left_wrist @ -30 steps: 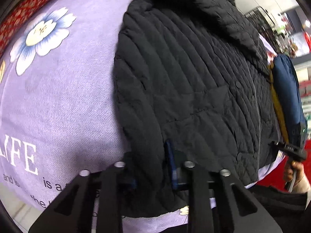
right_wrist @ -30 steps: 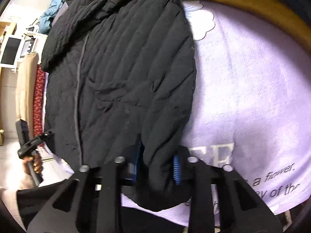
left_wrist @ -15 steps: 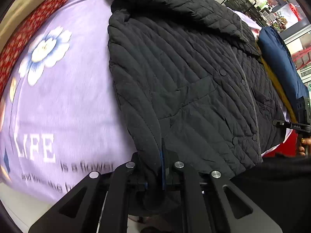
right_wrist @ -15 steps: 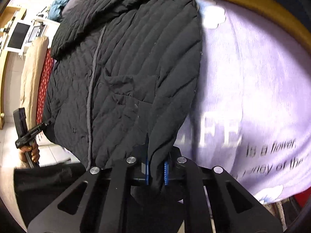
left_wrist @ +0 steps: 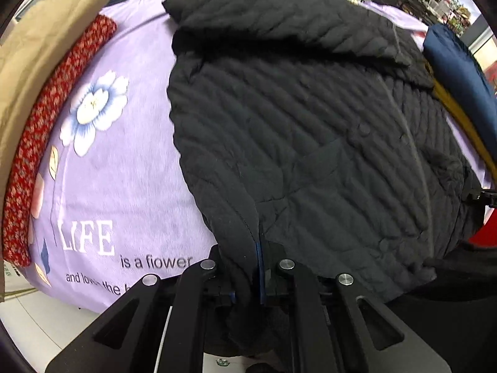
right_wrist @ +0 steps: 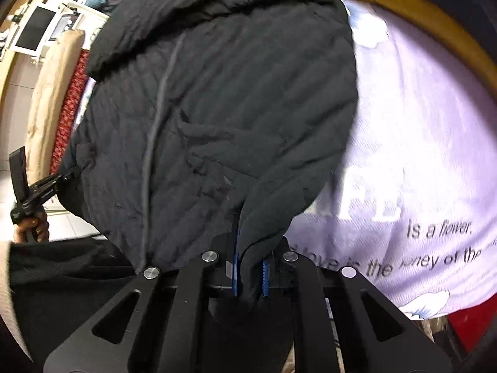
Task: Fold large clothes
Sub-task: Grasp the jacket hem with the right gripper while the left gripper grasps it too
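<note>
Jacket (left_wrist: pixel 295 130) lies lengthwise — hood far, hem near, sleeves claw-pinched.

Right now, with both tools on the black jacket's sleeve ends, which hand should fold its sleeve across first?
Neither has a clear edge. The left tool and right tool are each shut on a sleeve end of the black jacket, which lies flat on the purple blanket. I'd start left, though that is only a preference.

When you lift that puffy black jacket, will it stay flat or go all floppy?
Probably floppy: the black jacket already bends and creases where the jaws pinch its sleeve cuffs. The quilted padding suggests it's light for its size. It likely won't slip much on the purple blanket, which looks soft.
</note>
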{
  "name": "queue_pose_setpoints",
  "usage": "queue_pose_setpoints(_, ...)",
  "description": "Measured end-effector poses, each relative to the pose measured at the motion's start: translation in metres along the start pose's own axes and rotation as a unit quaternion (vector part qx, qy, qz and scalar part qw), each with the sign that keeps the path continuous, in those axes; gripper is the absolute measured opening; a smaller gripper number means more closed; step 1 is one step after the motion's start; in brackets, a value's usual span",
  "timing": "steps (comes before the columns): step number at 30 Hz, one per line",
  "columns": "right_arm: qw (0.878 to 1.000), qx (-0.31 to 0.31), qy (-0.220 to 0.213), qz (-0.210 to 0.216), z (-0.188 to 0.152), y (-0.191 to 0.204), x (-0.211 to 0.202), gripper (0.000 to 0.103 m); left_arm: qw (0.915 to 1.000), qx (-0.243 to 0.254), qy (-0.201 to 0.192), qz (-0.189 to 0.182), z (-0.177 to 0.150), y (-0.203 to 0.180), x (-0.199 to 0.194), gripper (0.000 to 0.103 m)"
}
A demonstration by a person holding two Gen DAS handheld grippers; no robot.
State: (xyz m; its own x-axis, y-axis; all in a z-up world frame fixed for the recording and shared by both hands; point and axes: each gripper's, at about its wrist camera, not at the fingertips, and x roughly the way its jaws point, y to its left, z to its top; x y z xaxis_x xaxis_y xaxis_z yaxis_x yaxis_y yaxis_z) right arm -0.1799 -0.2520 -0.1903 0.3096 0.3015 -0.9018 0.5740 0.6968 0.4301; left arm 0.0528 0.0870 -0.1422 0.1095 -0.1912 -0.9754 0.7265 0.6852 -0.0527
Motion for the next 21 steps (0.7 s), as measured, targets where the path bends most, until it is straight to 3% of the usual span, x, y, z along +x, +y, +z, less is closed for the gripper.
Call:
queue_pose_setpoints(11,0.995,-0.061,-0.074,0.024,0.073,0.054,-0.028,0.011,0.9975,0.030,-0.063,-0.008,0.047,-0.028,-0.019,0.009)
queue_pose_setpoints(16,0.991,-0.071,-0.109,0.013,0.099,0.059,-0.041,0.011,0.9958,0.038,-0.083,-0.002,0.062,-0.021,-0.026,0.009)
queue_pose_setpoints(21,0.986,-0.070,-0.149,0.000,0.133,0.047,-0.061,0.011,0.9944,0.017,-0.105,0.005,0.098,-0.006,-0.027,0.009)
